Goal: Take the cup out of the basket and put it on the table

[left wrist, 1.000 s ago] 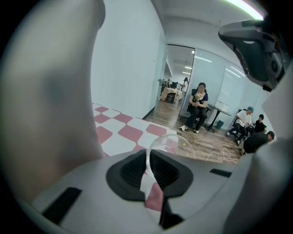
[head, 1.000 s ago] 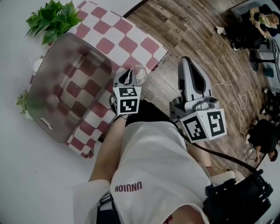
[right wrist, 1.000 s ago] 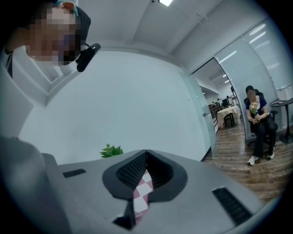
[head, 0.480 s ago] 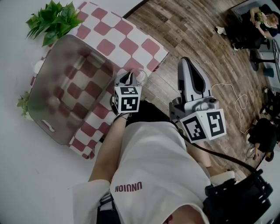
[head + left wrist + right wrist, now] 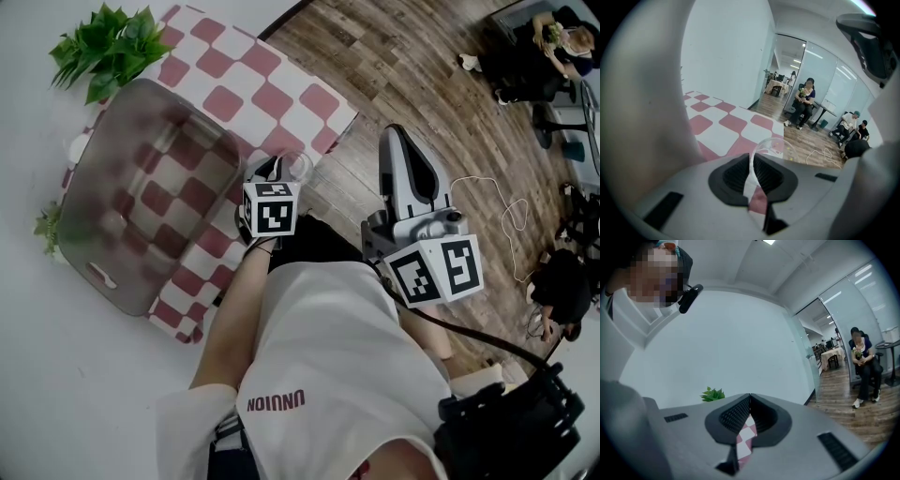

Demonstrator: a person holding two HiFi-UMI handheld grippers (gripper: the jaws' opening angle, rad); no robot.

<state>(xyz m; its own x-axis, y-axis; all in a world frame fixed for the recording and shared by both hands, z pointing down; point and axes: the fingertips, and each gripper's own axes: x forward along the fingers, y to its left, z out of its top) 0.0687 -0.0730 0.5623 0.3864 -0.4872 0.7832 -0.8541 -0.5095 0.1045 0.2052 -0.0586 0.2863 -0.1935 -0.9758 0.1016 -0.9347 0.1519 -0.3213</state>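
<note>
The cup (image 5: 297, 167) is out of the basket (image 5: 112, 234), its rim pinched in the closed left hand-held gripper (image 5: 752, 164) at mid-frame, near the worktop (image 5: 281, 94) edge (touching or not, I cannot tell). Setting it down and letting go remain. Bare cloth lies above. The right hand-held gripper (image 5: 749, 401) is closed on nothing.

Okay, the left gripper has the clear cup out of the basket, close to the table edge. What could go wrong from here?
1. The left gripper pinches only the thin wall of the cup at its rim, so the cup may tilt or slip.
2. The cup hangs close to the edge of the checked tablecloth, with wood floor beyond. Set down there, it could tip off, so place it further in.
</note>
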